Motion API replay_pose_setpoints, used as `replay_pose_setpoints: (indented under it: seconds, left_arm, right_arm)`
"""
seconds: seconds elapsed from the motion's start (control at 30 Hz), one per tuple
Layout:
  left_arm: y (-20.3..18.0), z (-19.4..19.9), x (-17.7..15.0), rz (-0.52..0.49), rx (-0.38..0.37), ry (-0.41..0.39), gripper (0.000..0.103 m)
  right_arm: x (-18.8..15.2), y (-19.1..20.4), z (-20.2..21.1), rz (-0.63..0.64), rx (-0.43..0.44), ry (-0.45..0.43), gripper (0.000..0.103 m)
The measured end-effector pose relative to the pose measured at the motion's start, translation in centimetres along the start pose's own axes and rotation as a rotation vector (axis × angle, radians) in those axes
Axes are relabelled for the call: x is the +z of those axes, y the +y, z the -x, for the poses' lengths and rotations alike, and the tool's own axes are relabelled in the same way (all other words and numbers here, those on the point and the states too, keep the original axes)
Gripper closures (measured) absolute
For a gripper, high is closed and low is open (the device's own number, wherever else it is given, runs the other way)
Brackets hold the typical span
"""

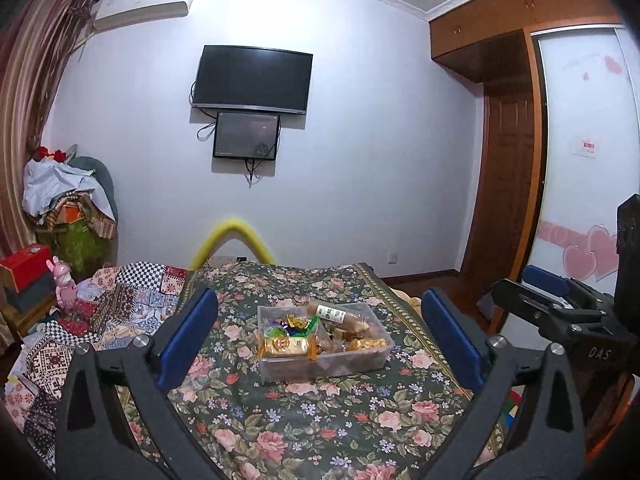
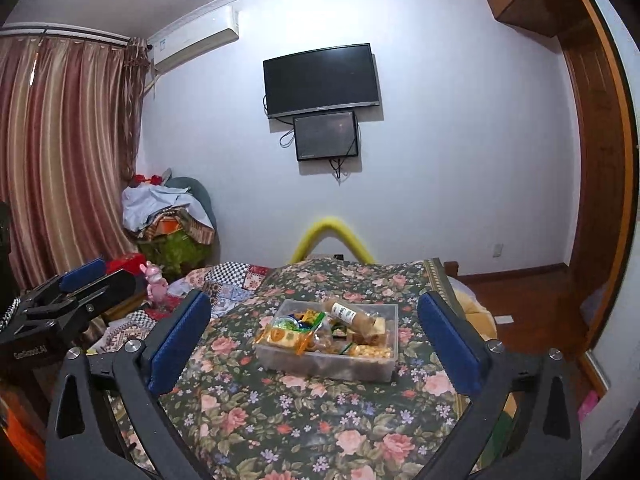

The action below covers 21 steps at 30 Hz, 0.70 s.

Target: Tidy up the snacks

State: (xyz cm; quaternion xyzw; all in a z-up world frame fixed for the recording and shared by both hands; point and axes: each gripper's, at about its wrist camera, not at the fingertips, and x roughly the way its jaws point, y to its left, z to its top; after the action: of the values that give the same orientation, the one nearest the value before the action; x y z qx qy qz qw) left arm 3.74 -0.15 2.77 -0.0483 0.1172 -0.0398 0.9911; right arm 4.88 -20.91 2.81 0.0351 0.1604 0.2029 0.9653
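- Clear plastic forms the container [image 1: 324, 354] that holds the snacks; it sits on the floral cloth [image 1: 304, 424] of the bed, toward the far end and roughly midway between the left and right edges, well back from the near edge.
- A risk can be judged in the soft, yielding bedding: if the container is pushed down or nudged sideways, it may tilt and packets may spill onto the cloth.
- The bottle-shaped snack [image 1: 338, 314] lies tilted across the top of the heap, near the far right corner of the container; it could be knocked out over the rim by a careless approach.
- The orange-wrapped packet [image 1: 286, 346] rests against the near wall; crinkly wrapping of this kind is likely to slip if pinched at an edge.
- The left gripper [image 1: 320, 340] is held wide open with nothing between its blue pads [image 1: 188, 338]; the container is framed between them in the left wrist view but lies beyond the tips, untouched.
- The right gripper [image 2: 316, 338] is likewise spread wide and empty; the container appears between and ahead of its fingers, apart from both.
- Both tools are held side by side, each visible at the edge of the other's view, so a collision between them could follow if both reach for the container at once.
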Motion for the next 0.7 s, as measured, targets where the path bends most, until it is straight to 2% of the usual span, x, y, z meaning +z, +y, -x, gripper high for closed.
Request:
replay_pose_setpoints:
  seconds: [0.7]
  left_arm:
    - [-0.26,-0.15,-0.97,-0.005,0.003,0.018,0.000]
  right_arm:
    - [-0.76,0.41,0.32,0.004,-0.011,0.003,0.000]
